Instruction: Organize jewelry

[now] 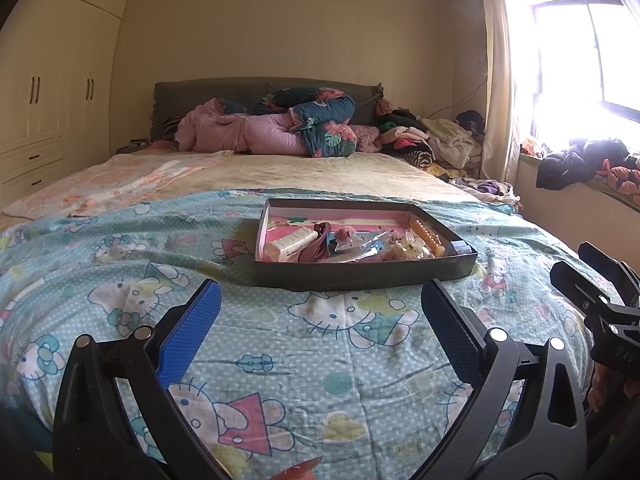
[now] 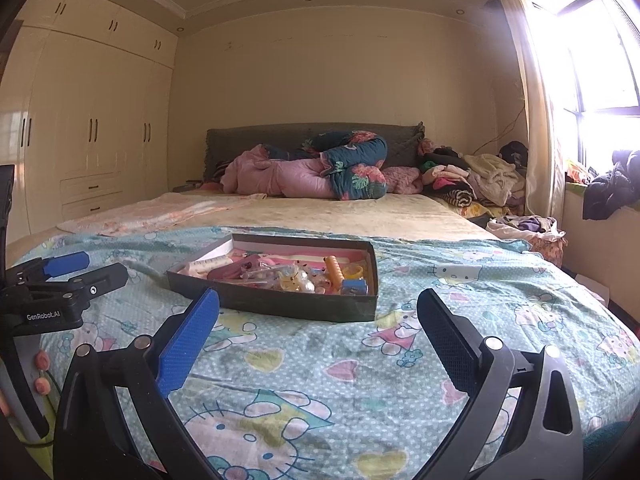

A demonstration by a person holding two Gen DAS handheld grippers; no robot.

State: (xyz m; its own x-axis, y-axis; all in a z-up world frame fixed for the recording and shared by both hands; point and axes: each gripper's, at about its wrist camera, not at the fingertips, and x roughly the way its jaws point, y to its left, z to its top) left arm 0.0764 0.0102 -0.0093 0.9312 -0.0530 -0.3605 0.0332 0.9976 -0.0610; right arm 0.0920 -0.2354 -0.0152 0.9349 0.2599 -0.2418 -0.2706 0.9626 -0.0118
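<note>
left gripper (image 1: 320, 312): jaws spread wide, empty, low over sheet (image 1: 280, 360) just short of box (image 1: 360, 276), likely poised to reach in | right gripper (image 2: 318, 316): likewise spread, empty, beside it | jewelry (image 2: 288, 276): jumbled inside box, unsorted or just gathered, cannot tell
</note>
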